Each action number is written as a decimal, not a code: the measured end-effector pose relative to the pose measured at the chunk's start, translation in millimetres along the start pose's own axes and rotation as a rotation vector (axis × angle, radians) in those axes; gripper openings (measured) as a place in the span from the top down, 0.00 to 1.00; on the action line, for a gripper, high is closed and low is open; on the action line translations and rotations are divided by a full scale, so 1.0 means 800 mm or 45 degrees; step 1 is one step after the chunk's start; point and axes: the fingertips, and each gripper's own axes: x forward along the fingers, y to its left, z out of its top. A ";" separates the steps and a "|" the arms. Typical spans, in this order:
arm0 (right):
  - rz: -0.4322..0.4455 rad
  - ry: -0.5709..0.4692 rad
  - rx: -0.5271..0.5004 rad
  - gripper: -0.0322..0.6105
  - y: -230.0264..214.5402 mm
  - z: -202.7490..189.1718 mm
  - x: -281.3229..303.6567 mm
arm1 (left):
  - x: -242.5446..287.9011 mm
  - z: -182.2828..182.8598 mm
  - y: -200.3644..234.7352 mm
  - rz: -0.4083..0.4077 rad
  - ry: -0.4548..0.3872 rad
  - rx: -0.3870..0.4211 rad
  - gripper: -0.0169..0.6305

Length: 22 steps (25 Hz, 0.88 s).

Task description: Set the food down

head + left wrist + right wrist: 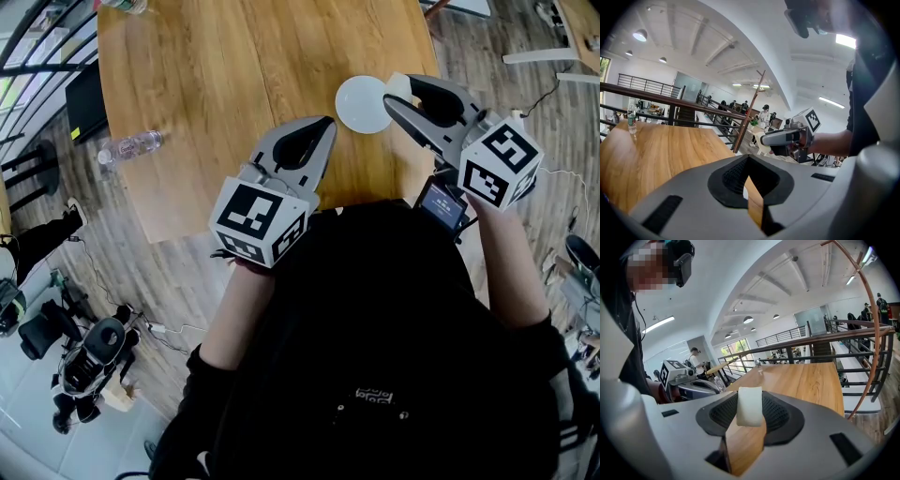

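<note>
- R gripper [401, 94]: jaws clamped on white food piece [749, 405], held at right rim of white plate [356, 105]; touching plate or not, can't tell.
- L gripper [326, 124]: jaws together, nothing btwn, just near-left of plate.
- Plastic bottle [131, 146] lying at left edge of surface [234, 75], well apart from plate.
</note>
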 end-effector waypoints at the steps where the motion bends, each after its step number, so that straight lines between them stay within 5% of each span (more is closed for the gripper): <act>1: 0.001 0.003 0.004 0.68 -0.001 -0.002 0.002 | -0.001 0.000 0.001 0.002 0.001 -0.001 0.97; 22: -0.035 0.170 0.046 0.68 -0.040 -0.075 0.053 | -0.015 -0.028 0.018 0.084 0.000 -0.072 0.97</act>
